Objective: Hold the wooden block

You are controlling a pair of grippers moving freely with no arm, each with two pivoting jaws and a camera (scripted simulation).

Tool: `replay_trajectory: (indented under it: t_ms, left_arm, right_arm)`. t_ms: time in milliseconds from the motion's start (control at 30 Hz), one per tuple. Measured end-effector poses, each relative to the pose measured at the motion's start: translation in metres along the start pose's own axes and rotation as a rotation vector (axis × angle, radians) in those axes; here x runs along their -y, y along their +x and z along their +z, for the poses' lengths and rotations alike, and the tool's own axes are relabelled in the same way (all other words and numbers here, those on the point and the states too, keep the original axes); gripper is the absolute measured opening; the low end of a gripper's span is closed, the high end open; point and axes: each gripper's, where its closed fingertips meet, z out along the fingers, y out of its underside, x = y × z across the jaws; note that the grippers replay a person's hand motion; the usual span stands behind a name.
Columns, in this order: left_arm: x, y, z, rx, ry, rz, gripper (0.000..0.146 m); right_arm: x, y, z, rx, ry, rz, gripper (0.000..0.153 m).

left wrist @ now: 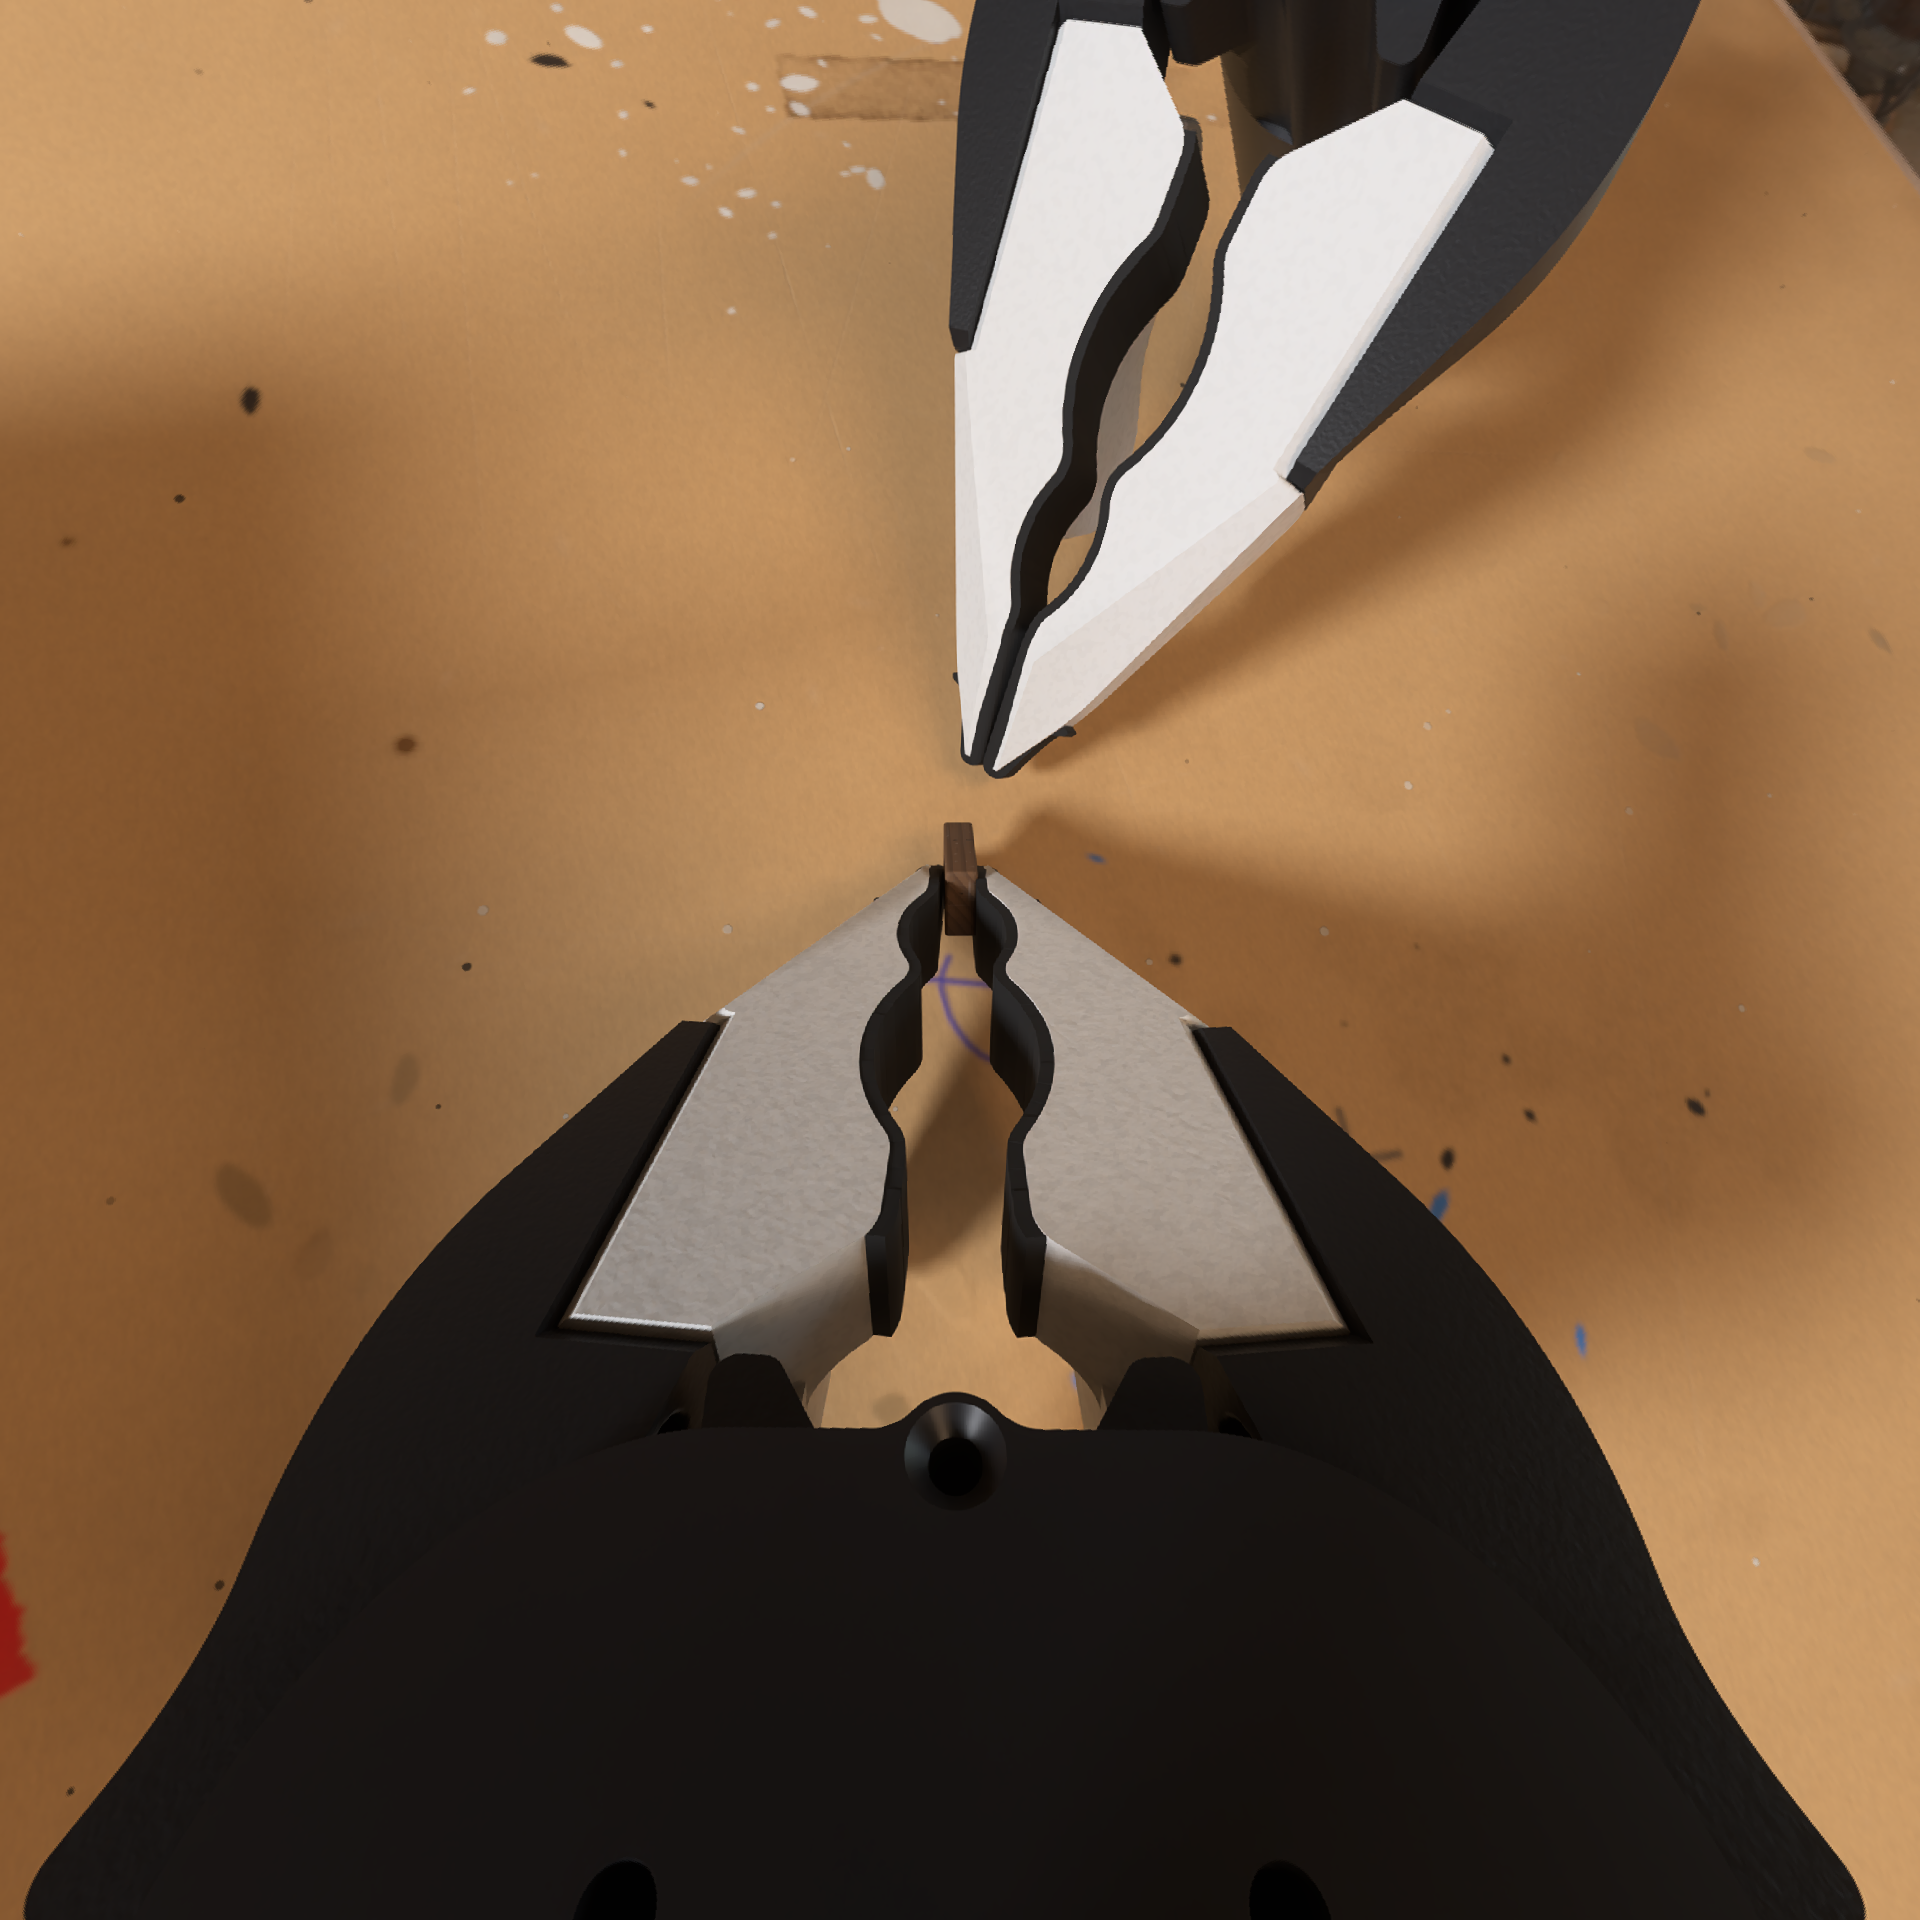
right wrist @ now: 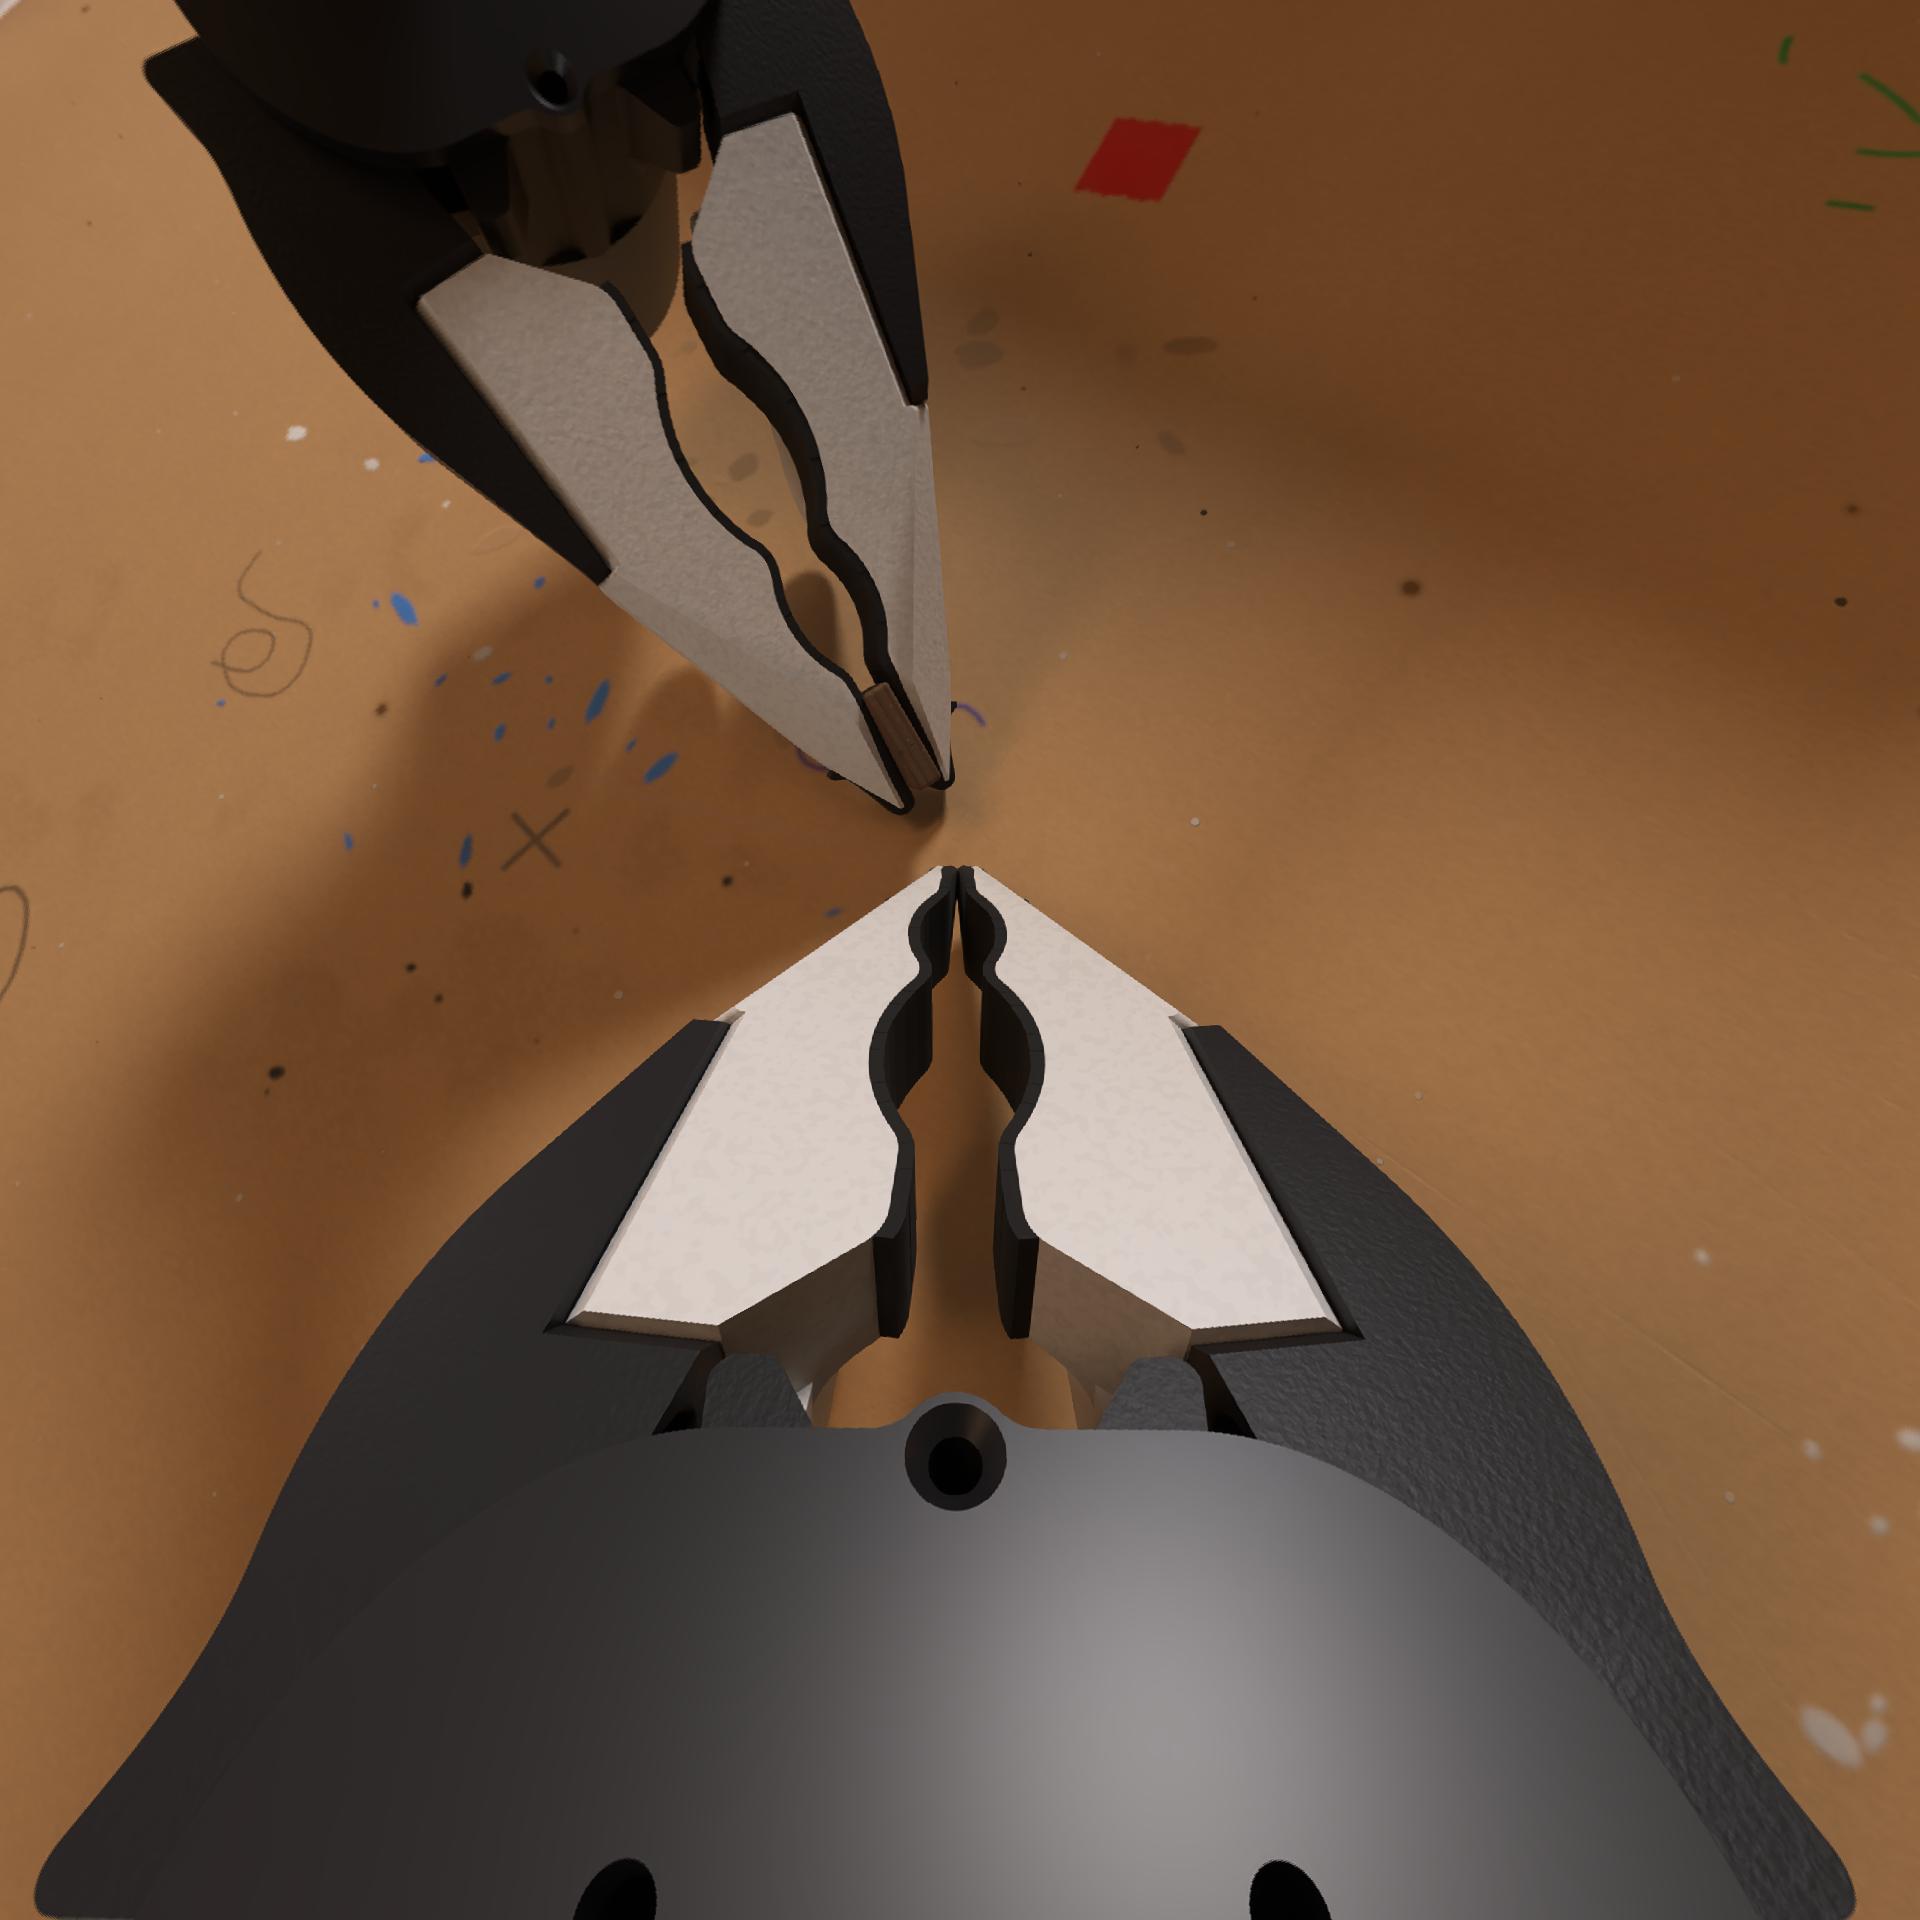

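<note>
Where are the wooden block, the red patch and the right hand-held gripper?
block (left wrist: 958, 894): left wrist view, dark side face between the fingertips.
red patch (right wrist: 1138, 158): right wrist view, its middle, on the table.
right hand-held gripper (right wrist: 957, 875): right wrist view, midway between its closed tips.

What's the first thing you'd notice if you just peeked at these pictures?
Two big black-and-white grippers pointing nose to nose over a paint-speckled brown table. The left gripper pinches a tiny wooden block at its tips, while the right gripper, shut and empty, faces it, not touching.
</note>
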Motion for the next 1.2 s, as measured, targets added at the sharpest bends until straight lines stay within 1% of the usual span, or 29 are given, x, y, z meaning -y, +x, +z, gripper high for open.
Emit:
replay_trajectory:
  t_ms: [100,200,267,333,433,567,667,1000,1067,1167,1200]
  left_arm:
    - [0.0002,0.0004,0.0000,0.014,0.001,-0.005,0.004]
    - [0.0004,0.0008,0.0000,0.043,0.001,-0.029,0.004]
    - [0.0008,0.0009,0.0002,0.098,-0.003,-0.074,0.004]
    - [0.0012,0.0012,0.0006,0.183,0.001,-0.123,0.004]
    - [0.0015,0.0014,0.0010,0.296,0.017,-0.165,0.004]
    - [0.0015,0.0017,0.0009,0.393,0.018,-0.164,0.004]
    - [0.0017,0.0019,0.0007,0.435,0.015,-0.149,0.004]
    - [0.0019,0.0025,0.0005,0.456,0.013,-0.139,0.004]
    - [0.0019,0.0023,0.0005,0.458,0.013,-0.139,0.004]
    - [0.0020,0.0026,0.0009,0.456,0.013,-0.137,0.004]
    - [0.0020,0.0026,0.0010,0.449,0.015,-0.144,0.004]
  right_arm:
    - [-0.0007,0.0018,0.0003,-0.010,-0.008,0.010,0.000]
    - [-0.0007,0.0024,0.0004,-0.005,-0.003,0.055,0.000]
    - [-0.0005,0.0027,0.0003,0.006,0.001,0.115,0.000]
    - [-0.0006,0.0033,0.0001,0.017,0.001,0.169,0.000]
    - [-0.0004,0.0037,0.0001,0.018,0.002,0.220,0.000]
    - [0.0004,0.0040,0.0007,0.047,0.022,0.339,0.000]
    - [0.0012,0.0039,0.0013,0.069,0.041,0.411,0.000]
    - [0.0046,0.0004,0.0007,0.013,-0.001,0.364,0.000]
    - [0.0081,-0.0047,0.0004,0.042,0.009,0.377,0.000]
    - [0.0030,-0.0016,0.0022,0.017,-0.027,0.338,0.000]
    - [0.0028,-0.0013,0.0027,0.027,-0.023,0.356,0.000]
